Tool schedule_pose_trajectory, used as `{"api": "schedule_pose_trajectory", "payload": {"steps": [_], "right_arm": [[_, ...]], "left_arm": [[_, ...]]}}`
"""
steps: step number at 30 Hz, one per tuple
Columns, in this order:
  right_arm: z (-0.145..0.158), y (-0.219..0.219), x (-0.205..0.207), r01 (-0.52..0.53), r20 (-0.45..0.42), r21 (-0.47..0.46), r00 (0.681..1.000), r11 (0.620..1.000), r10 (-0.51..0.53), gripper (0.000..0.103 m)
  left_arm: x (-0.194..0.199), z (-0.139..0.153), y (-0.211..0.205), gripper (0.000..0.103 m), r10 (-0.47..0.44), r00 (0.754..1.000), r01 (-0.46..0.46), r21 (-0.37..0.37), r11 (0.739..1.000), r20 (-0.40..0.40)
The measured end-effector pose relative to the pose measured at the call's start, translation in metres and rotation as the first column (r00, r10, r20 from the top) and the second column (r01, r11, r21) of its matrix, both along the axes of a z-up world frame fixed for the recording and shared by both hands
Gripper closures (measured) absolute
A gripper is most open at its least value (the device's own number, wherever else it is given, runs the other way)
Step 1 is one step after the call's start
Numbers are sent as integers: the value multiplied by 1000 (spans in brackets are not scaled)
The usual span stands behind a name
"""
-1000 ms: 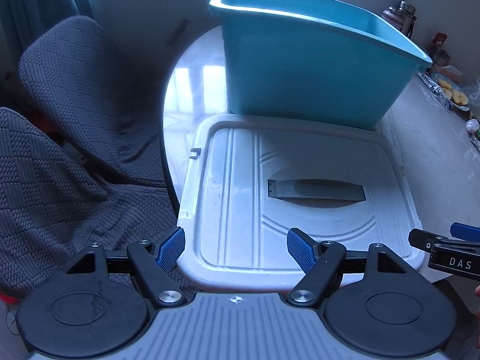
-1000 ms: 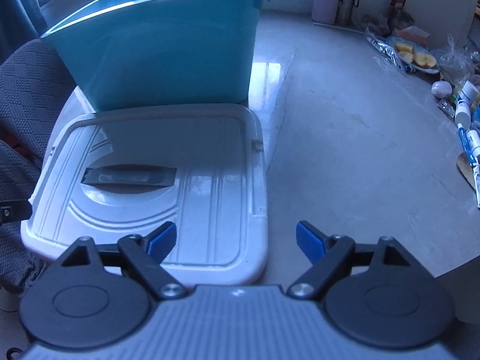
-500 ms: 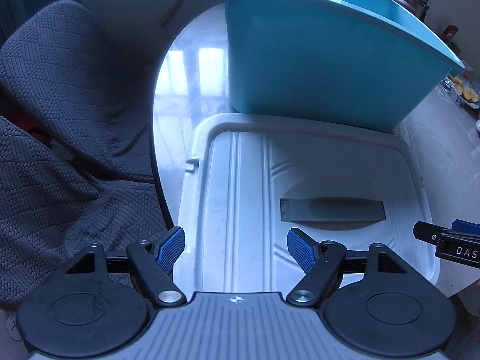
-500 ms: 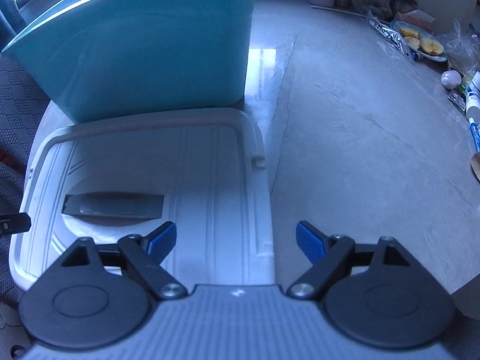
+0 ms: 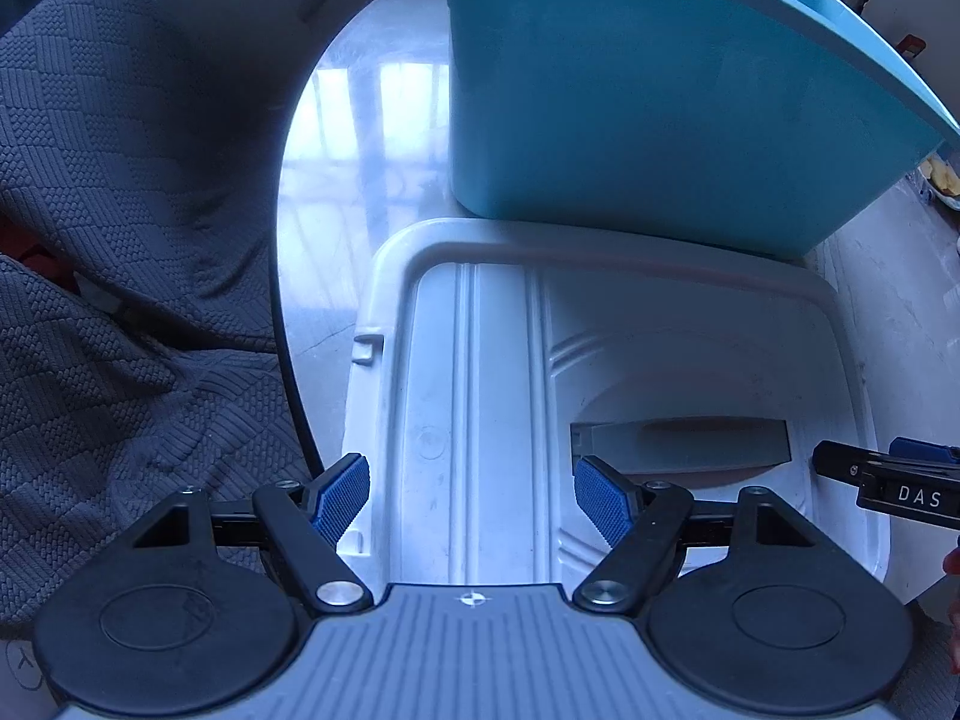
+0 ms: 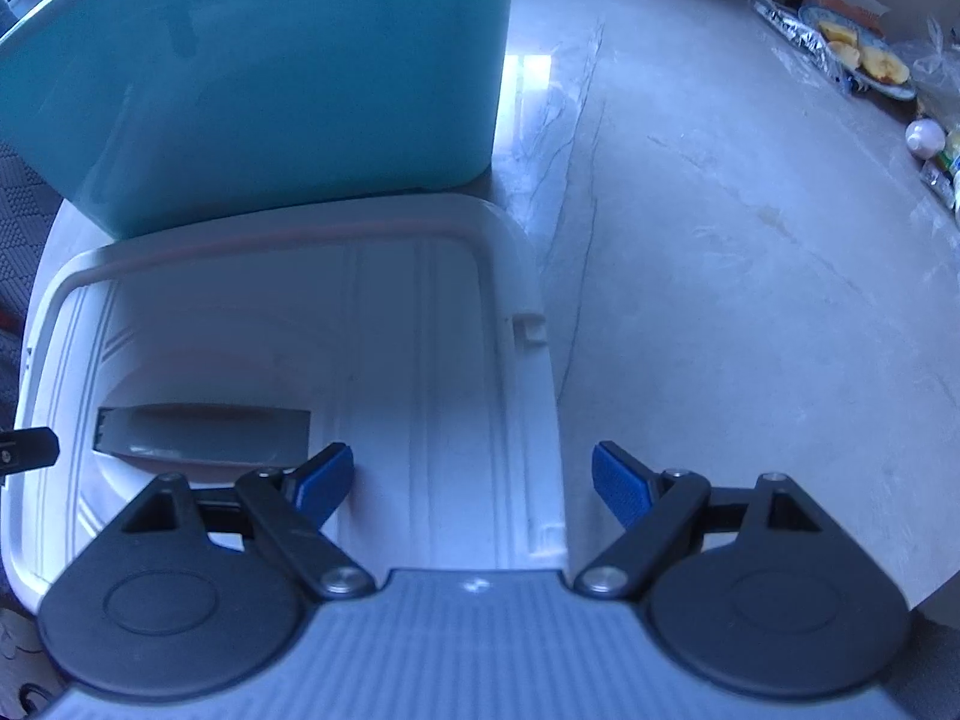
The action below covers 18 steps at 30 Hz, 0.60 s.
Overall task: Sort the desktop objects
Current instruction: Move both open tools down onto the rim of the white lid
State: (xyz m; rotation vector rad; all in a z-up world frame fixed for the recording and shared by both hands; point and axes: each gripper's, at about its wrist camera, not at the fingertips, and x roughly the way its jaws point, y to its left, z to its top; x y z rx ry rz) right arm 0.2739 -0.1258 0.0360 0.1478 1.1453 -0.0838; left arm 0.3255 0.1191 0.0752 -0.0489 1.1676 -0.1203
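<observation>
left gripper point(image 5: 472, 495) gapes above white lid point(image 5: 480, 360) fronting teal bin point(image 5: 660, 108).

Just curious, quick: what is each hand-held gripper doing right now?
Left hand-held gripper: open, holding nothing.
Right hand-held gripper: open, holding nothing.

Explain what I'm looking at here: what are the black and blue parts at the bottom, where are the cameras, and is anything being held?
Each picture comes from a fisheye camera mounted on a tool that a person carries. The black arms with blue pads are its two fingers. One view looks along the left hand-held gripper, the other along the right hand-held gripper. Both are open and hold nothing. Below them, a white lid with a grey handle lies flat on a marble table. Behind it stands a teal bin. A plate of fruit sits at the far edge.
</observation>
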Motion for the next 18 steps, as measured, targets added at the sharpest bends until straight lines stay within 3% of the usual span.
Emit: {"api": "schedule_pose_trajectory", "payload": {"steps": [5, 18], "right_arm": [[-4, 0, 6, 25, -19, 53, 1000, 998, -24, 14], [-7, 20, 12, -13, -42, 79, 999, 997, 16, 10]], "left_arm": [[3, -2, 7, 25, 14, 1000, -14, -9, 1000, -17], [3, -1, 18, 25, 36, 999, -36, -10, 999, -39]]}}
